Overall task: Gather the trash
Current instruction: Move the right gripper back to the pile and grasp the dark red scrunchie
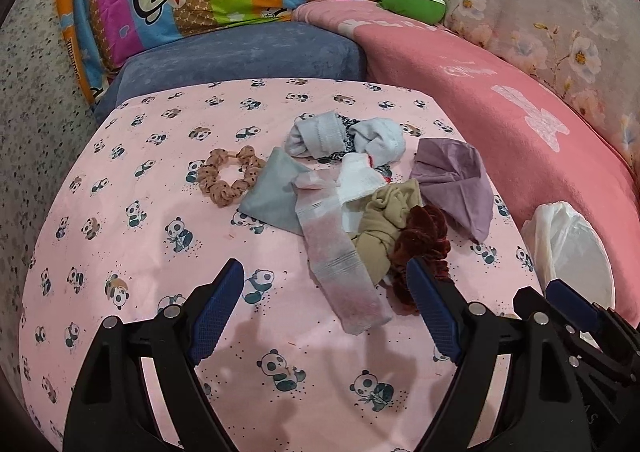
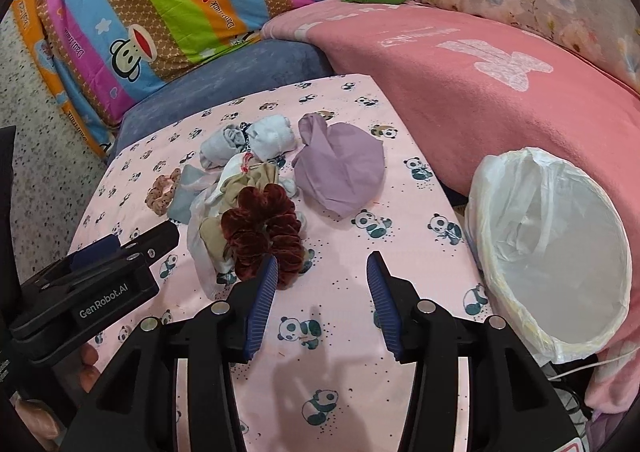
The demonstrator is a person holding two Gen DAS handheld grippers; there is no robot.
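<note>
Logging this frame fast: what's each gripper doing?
Left gripper: open, holding nothing.
Right gripper: open, holding nothing.

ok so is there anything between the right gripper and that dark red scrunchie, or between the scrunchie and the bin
Nothing visible blocks either. The right gripper is open with the dark red scrunchie just ahead of its left finger. Only bare panda-print cloth lies between the scrunchie and the lined bin.

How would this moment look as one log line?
left tongs: open, empty | right tongs: open, empty | dark red scrunchie: on table | lined bin: empty
</note>
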